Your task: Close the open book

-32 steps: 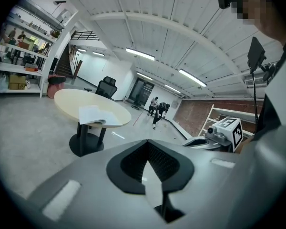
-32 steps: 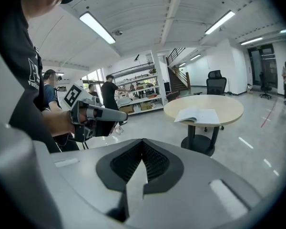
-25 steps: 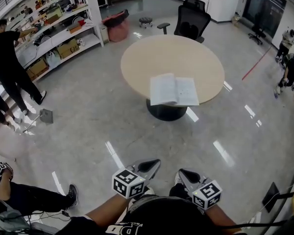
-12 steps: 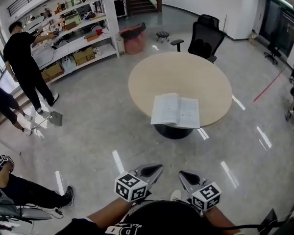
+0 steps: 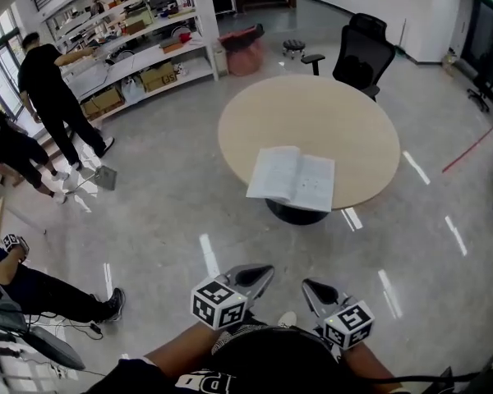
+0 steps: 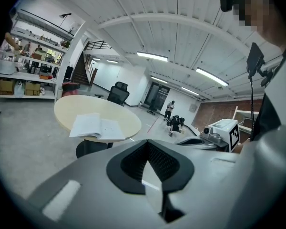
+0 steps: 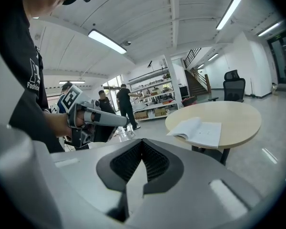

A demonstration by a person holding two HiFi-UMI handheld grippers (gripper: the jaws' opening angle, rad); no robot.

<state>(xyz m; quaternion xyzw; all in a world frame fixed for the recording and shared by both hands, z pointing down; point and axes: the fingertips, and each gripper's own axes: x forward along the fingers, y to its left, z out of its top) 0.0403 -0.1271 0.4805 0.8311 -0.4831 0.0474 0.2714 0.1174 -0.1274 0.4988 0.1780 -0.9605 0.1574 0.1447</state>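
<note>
Head view: not started, by my read. The book [image 5: 292, 179] lies open, pages up, on the near part of the round worktop [image 5: 337, 109], and nothing touches it.
Left gripper [image 5: 260, 274]: jaws pressed together with nothing between them. It is held low in front of the person, over the floor and well short of the worktop.
Book vs left gripper: ahead and slightly right in the head view. In the left gripper view it sits up-left of the jaws, well apart.
Right gripper [image 5: 310, 286]: jaws together too, empty, just beside the left one (same standoff).
Book vs right gripper: ahead and a touch left in the head view. In the right gripper view it sits up-right of the jaws, well apart.
Left to do: reach the worktop, catch one half of the book (either side looks free), and fold it over onto the other.
</note>
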